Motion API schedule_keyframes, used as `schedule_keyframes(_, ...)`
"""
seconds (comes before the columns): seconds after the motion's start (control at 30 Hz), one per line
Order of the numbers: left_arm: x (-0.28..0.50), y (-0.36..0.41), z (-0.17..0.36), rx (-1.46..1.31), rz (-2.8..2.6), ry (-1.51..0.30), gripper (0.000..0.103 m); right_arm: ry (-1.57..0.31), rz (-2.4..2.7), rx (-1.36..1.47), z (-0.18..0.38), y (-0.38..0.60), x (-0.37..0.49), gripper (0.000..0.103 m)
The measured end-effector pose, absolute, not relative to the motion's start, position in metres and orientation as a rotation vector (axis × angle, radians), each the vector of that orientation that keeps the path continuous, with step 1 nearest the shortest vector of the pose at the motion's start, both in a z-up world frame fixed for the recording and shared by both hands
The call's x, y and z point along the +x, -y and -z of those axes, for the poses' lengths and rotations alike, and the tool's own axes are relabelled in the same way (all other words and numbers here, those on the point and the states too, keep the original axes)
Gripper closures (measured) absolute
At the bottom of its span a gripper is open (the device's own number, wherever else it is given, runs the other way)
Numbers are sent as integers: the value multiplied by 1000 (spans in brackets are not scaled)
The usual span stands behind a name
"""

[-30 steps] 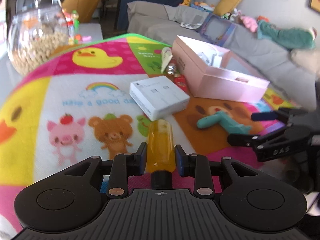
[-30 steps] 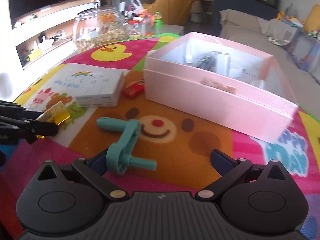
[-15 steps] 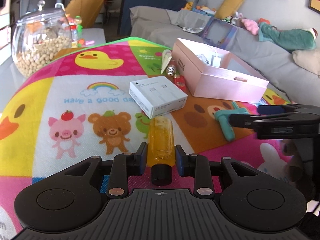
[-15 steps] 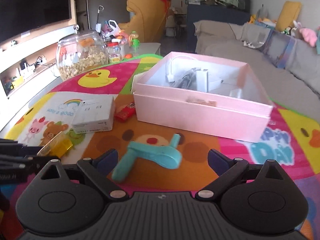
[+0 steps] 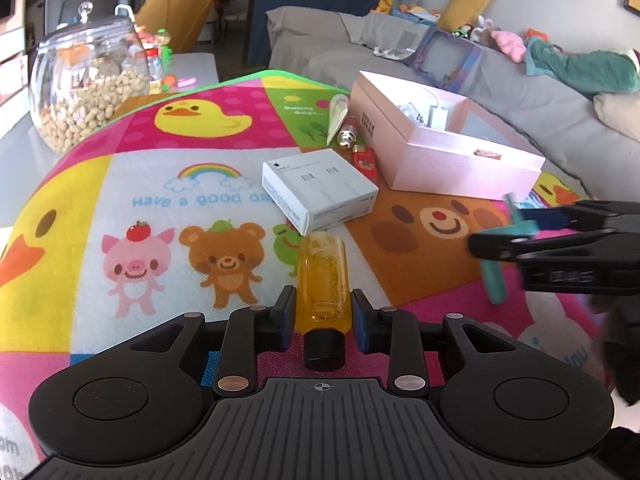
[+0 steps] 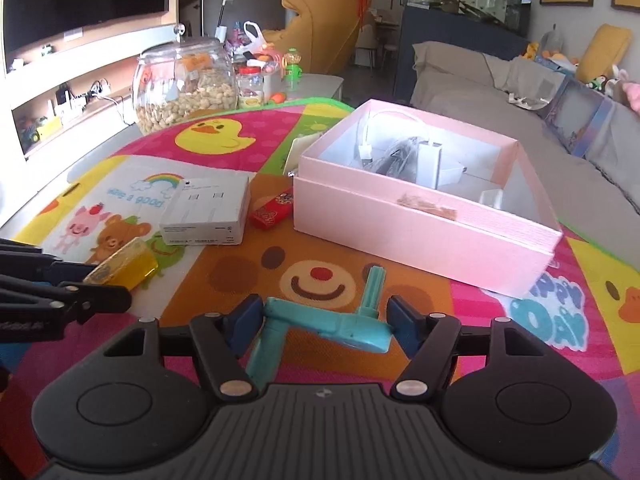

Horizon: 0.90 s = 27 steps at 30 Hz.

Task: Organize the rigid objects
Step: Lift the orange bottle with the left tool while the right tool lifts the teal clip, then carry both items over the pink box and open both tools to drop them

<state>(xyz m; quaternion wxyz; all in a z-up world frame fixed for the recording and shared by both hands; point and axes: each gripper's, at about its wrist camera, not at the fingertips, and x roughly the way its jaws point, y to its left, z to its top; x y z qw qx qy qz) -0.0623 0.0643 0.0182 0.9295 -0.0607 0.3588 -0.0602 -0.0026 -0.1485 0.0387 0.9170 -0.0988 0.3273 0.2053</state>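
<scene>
A yellow bottle (image 5: 324, 276) is being clamped by the left claw (image 5: 323, 316) above the counter (image 5: 100, 184). A teal handle (image 6: 320, 322) is being straddled by the right claw (image 6: 326, 324), jaws apart, near the pink box (image 6: 420, 236).

A cartoon-printed mat (image 5: 168, 200) is spread over the table, and on it are seen a pink box (image 6: 420, 236), a white carton (image 5: 320, 188), a red packet (image 6: 274, 210) and a peanut jar (image 6: 184, 84).
</scene>
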Motion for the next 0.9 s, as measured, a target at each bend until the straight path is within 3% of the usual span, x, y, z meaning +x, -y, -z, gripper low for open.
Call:
schedule_keyframes(0.37, -74, -44, -26, -65, 275, -710, 71, -541, -322, -155, -82, 209, -41, 35)
schedule_keyframes(0.9, -34, 0, -113, 67, 402, -492, 71, -495, -296, -112, -81, 232, -51, 35)
